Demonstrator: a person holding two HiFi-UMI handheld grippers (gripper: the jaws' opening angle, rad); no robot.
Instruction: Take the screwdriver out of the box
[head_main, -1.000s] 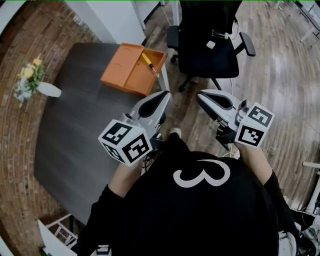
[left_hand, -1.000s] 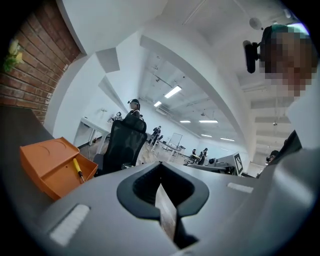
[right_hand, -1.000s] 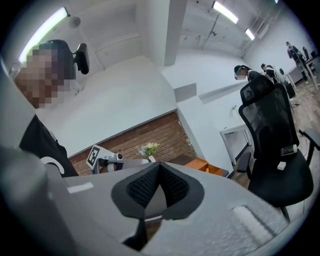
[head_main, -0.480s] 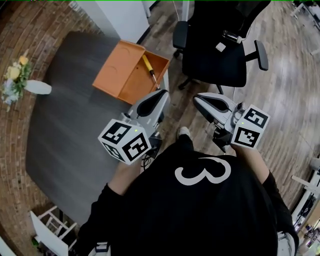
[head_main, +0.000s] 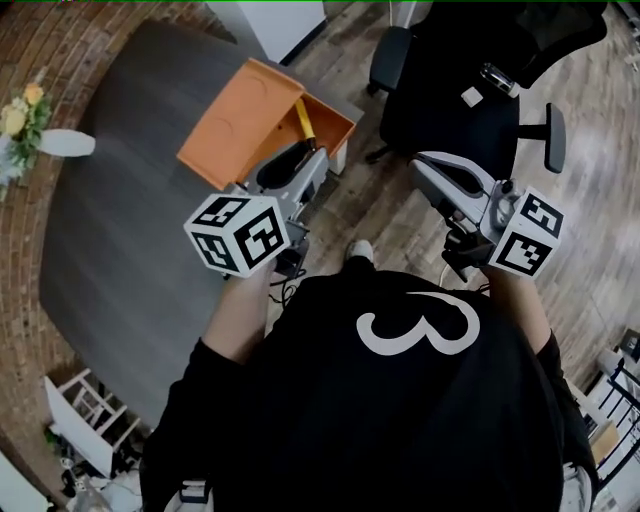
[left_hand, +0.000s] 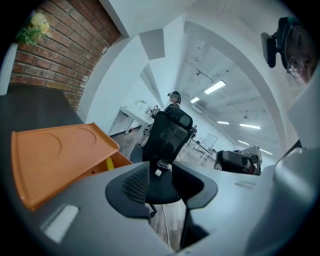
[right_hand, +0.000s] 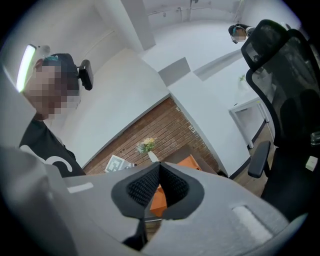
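Note:
An orange box (head_main: 245, 115) stands open at the corner of the dark table (head_main: 110, 230), and a yellow-handled screwdriver (head_main: 305, 118) lies inside along its right wall. My left gripper (head_main: 300, 157) hovers at the box's near edge, short of the screwdriver. Its jaws are opening and nothing is between them. In the left gripper view the box (left_hand: 55, 155) sits left of the parted jaws (left_hand: 162, 181), with a bit of yellow handle (left_hand: 108, 164) showing. My right gripper (head_main: 424, 162) hangs over the floor right of the box, its jaws (right_hand: 159, 170) shut on nothing.
A black office chair (head_main: 470, 90) stands just beyond the box, to its right. A white vase of flowers (head_main: 30, 130) is at the table's far left. A white rack (head_main: 85, 420) sits on the floor at the lower left.
Both grippers have moved forward toward the box. The left one now reaches its near edge, and its jaws have parted. The right one stays closed.

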